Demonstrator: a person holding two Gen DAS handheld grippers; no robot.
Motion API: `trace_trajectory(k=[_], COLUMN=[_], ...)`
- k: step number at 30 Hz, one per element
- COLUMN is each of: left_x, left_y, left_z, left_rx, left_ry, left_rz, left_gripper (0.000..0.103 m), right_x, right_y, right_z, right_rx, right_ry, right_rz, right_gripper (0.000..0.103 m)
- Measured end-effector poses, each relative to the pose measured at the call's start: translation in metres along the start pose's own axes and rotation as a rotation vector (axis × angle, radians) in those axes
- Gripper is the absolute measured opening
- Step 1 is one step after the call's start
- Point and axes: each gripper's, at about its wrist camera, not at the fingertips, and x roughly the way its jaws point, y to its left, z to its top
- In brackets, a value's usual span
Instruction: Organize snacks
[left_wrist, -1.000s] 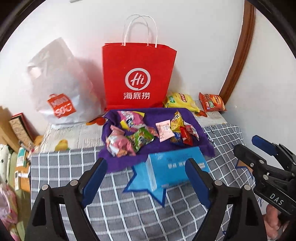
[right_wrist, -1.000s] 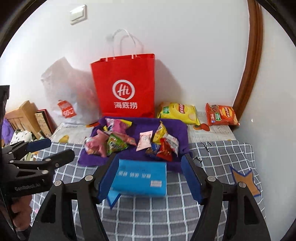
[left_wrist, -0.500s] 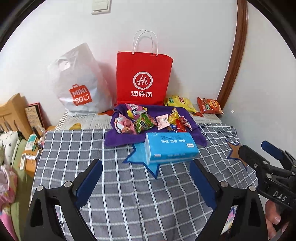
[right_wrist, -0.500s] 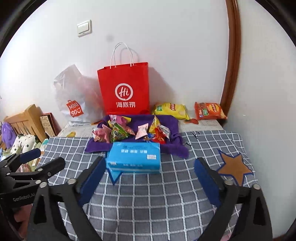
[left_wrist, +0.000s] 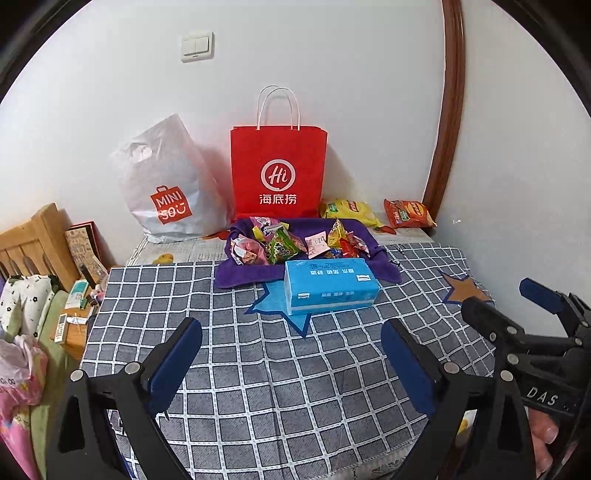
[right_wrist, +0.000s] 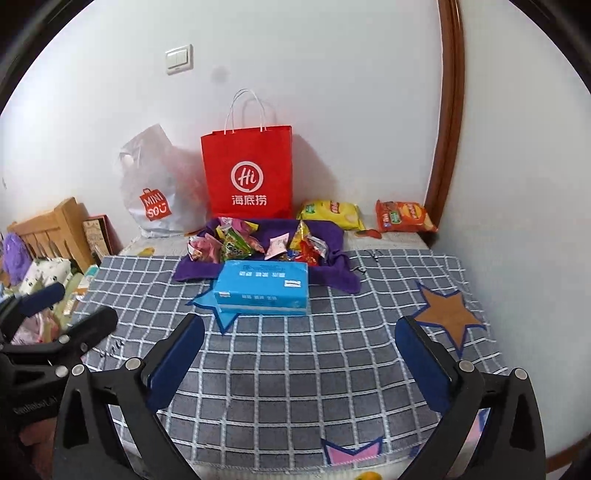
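Left tongs (left_wrist: 291, 354): jaws opening, nothing between them, above the checked cloth (left_wrist: 258, 387). Right tongs (right_wrist: 301, 350): jaws opening, likewise empty.
Snacks (left_wrist: 295, 242): small mixed packets heaped on a purple towel (left_wrist: 243, 275) at the far side of the surface.
Blue tissue pack (left_wrist: 328, 286): lies just in front of the towel, touching its near edge.
Yellow crisp bag (left_wrist: 347, 210), orange crisp bag (left_wrist: 408, 213): against the wall, right of the red paper bag (left_wrist: 279, 171).
White plastic bag (left_wrist: 166, 184): left of the red one.
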Motion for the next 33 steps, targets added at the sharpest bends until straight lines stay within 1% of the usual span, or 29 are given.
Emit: trace_trajectory(k=[2,6,14,33], left_x=[0.000,0.003,0.001,-0.001], left_y=[0.001,0.002,0.003,-0.006], left_z=[-0.001,0.001,-0.001,-0.001], left_rx=[0.001,-0.007,-0.008,0.013], left_ry=[-0.002,0.011,0.007,0.007], left_rz=[0.012,0.006,0.003,0.003], left_gripper=[0.098,0.098,0.098,0.098], right_x=[0.000,0.002,0.002,-0.005], right_y=[-0.002,-0.005,-0.006,-0.012], right_z=[-0.002,-0.005,-0.006,-0.009], right_rx=[0.002,0.010,0.023,0.040], right_ry=[0.001,0.004,0.001,-0.009], right_rz=[0.002,-0.006,-0.004,-0.002], right_gripper=[0.102,0.102,0.102,0.102])
